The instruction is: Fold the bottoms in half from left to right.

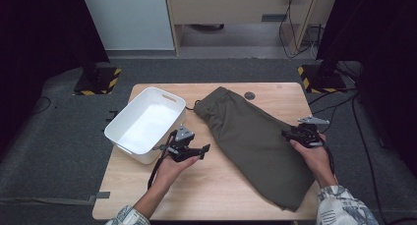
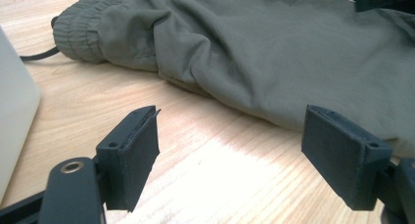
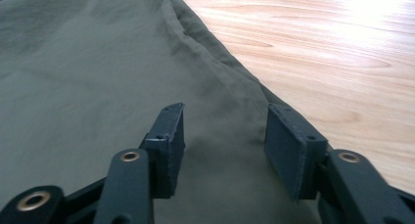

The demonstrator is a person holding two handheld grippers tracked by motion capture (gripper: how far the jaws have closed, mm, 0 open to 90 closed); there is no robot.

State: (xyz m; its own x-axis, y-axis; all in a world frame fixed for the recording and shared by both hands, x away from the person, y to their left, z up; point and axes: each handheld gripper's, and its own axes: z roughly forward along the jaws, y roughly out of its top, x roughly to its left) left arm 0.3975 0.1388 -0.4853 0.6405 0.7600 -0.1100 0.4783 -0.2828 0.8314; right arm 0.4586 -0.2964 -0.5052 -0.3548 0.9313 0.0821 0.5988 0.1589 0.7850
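Trousers: olive-green trousers lie flat on the wooden table, running on a slant from the elastic waistband at the far middle to the leg end at the near right edge.
Waistband: in the left gripper view the gathered waistband sits at the upper left, with a dark cord on the wood beside it.
Left gripper: the left gripper is held low over bare wood, between the white tub and the trousers' left edge, pointing toward the cloth.
Left fingers: released; the two black fingers stand well apart with nothing but table between them, and the trouser edge lies just beyond their tips.
Right gripper: the right gripper is at the trousers' right edge, about midway along the leg.
Right fingers: parted about halfway, over the cloth; in the right gripper view one finger is above the fabric and the other above the hem seam. Whether they touch the cloth cannot be told; no fold is pinched between them.
Tub: a white plastic tub stands on the left part of the table, apart from the trousers.
Hands: a hand holds each gripper, with patterned sleeves at the lower edge of the high view.
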